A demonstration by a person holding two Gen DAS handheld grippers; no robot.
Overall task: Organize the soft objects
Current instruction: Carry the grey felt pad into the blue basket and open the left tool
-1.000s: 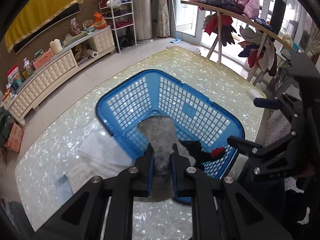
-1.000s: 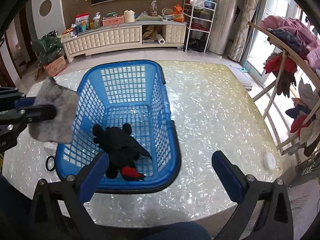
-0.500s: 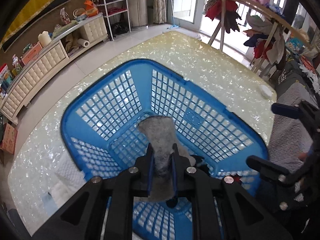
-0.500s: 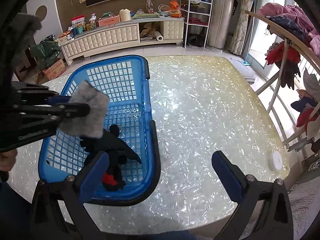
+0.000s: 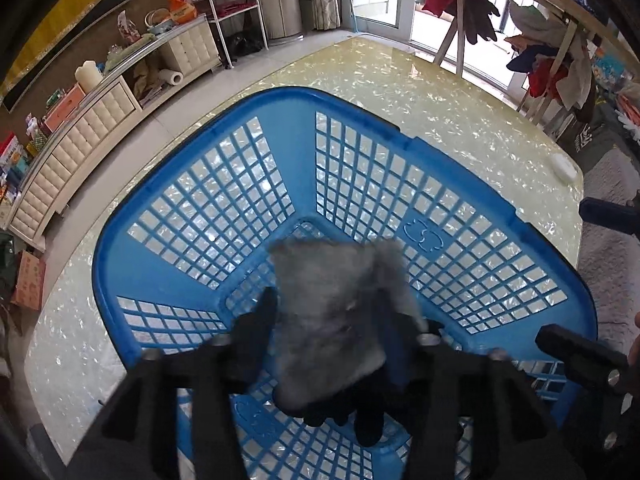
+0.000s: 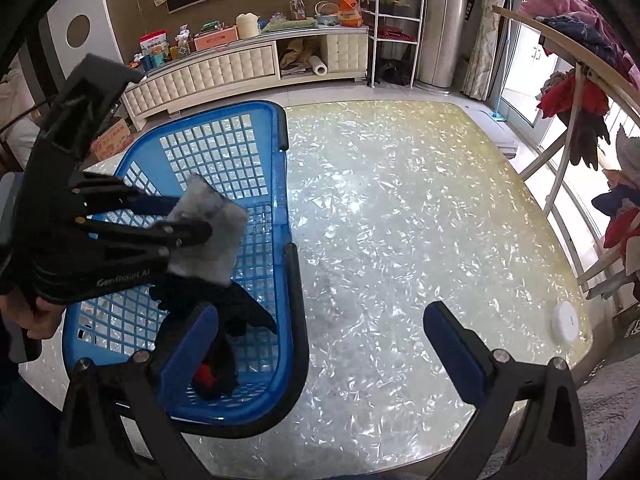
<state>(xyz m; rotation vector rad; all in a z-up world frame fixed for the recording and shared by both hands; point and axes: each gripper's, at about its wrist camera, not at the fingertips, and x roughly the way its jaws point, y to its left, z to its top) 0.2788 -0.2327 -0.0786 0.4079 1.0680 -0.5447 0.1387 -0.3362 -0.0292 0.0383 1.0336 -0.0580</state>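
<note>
My left gripper (image 5: 326, 320) is spread apart over the basket (image 5: 360, 184), the grey cloth (image 5: 332, 320) loose between its fingers — I judge it released to drop onto the black toy (image 6: 224, 312) below. My right gripper (image 6: 320, 344) waits open beside the basket, above the worktop (image 6: 400, 208). Motion blur hides whether cloth touches fingers.

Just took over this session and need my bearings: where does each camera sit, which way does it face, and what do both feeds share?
Left wrist: on the left gripper, looking down into the blue basket; its fingers frame the grey cloth.
Right wrist: on the right gripper, open, facing across the table; the left gripper and hand show at left.
Shared: basket, grey cloth, black toy, white disc.
</note>
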